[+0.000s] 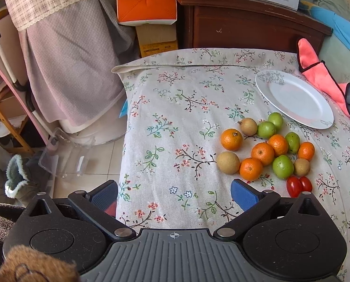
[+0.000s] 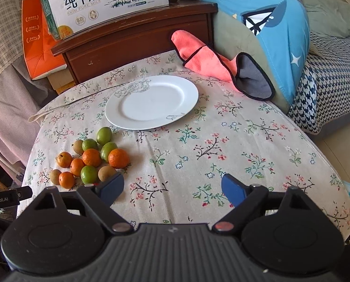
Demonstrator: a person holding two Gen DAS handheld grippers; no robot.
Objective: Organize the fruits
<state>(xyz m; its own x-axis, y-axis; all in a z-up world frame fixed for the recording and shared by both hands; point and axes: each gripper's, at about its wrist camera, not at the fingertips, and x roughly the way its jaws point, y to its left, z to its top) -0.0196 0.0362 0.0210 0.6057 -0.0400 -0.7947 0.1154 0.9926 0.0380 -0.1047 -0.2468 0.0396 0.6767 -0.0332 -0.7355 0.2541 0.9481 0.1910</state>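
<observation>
Fruit (image 1: 266, 155) lies heaped on the flowered tablecloth (image 1: 175, 122), right of centre in the left wrist view: oranges (image 1: 262, 153), green plums (image 1: 283, 166), brown longans (image 1: 228, 162) and two cherry tomatoes (image 1: 299, 185) at the near edge. Just beyond the heap, toward the upper right, sits a white plate (image 1: 292, 98) with nothing on it. A pink cloth (image 1: 316, 70) lies past the plate. The left gripper (image 1: 175, 196) stands wide open over bare cloth at the bottom of that view, gripping nothing. In the right wrist view the heap sits at lower left and the plate (image 2: 151, 102) at centre; the right gripper (image 2: 172, 188) is open too, nothing between its blue pads (image 2: 232, 188).
</observation>
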